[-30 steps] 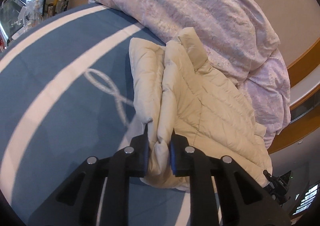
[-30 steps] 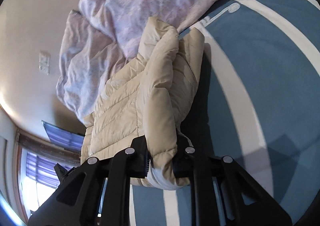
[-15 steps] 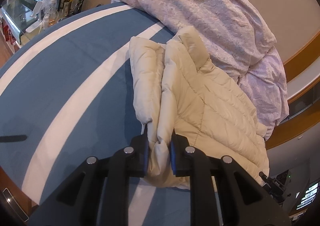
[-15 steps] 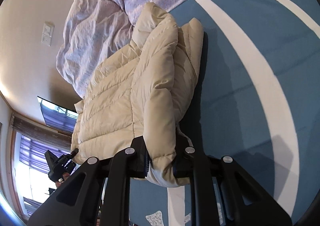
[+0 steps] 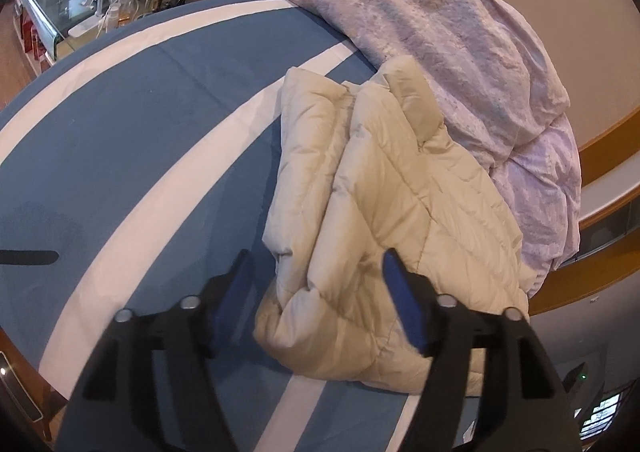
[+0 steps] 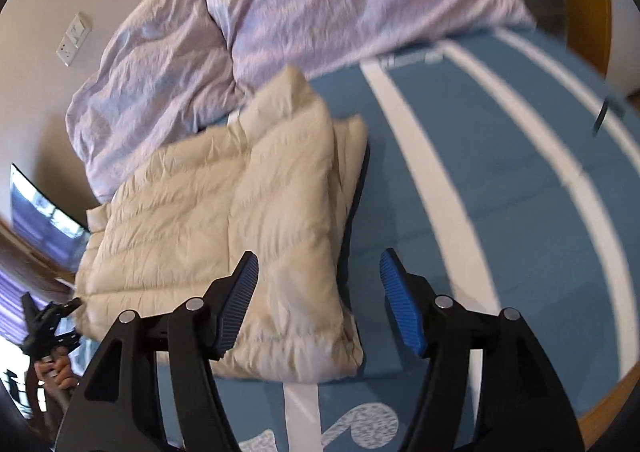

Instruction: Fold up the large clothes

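A cream puffer jacket (image 5: pixel 384 212) lies folded lengthwise on the blue bed cover with white stripes (image 5: pixel 120 124). Its collar end touches the lilac duvet. My left gripper (image 5: pixel 316 284) hangs over the jacket's near end. Its jaws are opening, the folded edge lies loose between them, and neither blue pad presses on it. In the right wrist view the jacket (image 6: pixel 224 228) is flat. My right gripper (image 6: pixel 320 284) is opening too, with the jacket's near right corner under and between its fingers and free of the pads. The left gripper (image 6: pixel 48 320) and a hand (image 6: pixel 60 368) show beyond the jacket.
A crumpled lilac duvet (image 5: pixel 440 32) is heaped along the wall side of the bed. A cluttered side table (image 5: pixel 100 4) stands past the far corner. A small dark object (image 5: pixel 28 257) lies on the cover. The wooden bed frame (image 5: pixel 600 264) runs along the right.
Both grippers have let go of the jacket and spread their jaws. The held folds have dropped flat onto the bed. The right gripper has drawn back and rolled.
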`<state>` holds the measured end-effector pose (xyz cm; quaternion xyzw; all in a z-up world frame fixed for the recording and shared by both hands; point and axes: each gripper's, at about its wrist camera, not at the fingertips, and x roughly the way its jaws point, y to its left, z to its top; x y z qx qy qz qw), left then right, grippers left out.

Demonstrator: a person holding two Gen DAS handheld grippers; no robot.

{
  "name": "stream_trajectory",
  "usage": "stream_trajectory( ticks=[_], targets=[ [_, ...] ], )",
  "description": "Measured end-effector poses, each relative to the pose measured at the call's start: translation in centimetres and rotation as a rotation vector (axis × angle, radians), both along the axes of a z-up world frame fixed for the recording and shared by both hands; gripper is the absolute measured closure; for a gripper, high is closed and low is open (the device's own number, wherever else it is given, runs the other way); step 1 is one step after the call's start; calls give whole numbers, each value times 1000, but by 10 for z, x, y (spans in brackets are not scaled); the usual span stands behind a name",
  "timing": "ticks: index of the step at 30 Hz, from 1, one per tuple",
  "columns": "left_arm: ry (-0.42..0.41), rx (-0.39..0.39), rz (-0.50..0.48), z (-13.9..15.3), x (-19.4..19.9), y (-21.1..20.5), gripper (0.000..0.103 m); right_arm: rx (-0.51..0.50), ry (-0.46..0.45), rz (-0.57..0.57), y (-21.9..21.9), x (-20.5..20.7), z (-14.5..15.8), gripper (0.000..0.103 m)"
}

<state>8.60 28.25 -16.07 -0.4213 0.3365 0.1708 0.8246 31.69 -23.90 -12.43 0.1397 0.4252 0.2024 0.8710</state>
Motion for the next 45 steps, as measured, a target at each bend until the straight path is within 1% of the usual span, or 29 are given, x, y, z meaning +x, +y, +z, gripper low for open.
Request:
stream_trajectory(
  ticks=[4,6,11,15,18,25,32,37,38,40,41,45],
  targets=[
    [14,-6,9,-3,5,0,24,-40,-74,43,30,-3,19,38],
    [17,-15,14,-6,8,1,21,-67,-101,93,59,-6,23,38],
    [15,-31,25,-11,13,0,20,-122,-133,202,125,-17,19,38],
    [-5,-41,39,-12,13,1,20,-194,-193,224,158,-31,12,38],
    [-25,-56,49,-13,13,2,20,-218,-225,209,169,-37,7,38],
    [-50,-73,56,-14,17,0,21,-220,-248,188,178,-42,-2,38],
    [-54,-68,58,-15,22,-1,21,-258,-222,186,192,-35,-17,36],
    [-54,-63,60,-15,23,-1,21,-252,-237,171,198,-38,-16,36],
    [-55,-63,61,-15,23,-1,22,-264,-241,177,201,-38,-18,36],
    [-58,-61,61,-15,26,-1,24,-316,-213,195,210,-35,-28,36],
    [-57,-61,60,-15,27,-1,27,-343,-201,208,216,-32,-35,36],
    [-63,-71,60,-18,32,1,37,-375,-186,216,223,-29,-44,35]
  ],
)
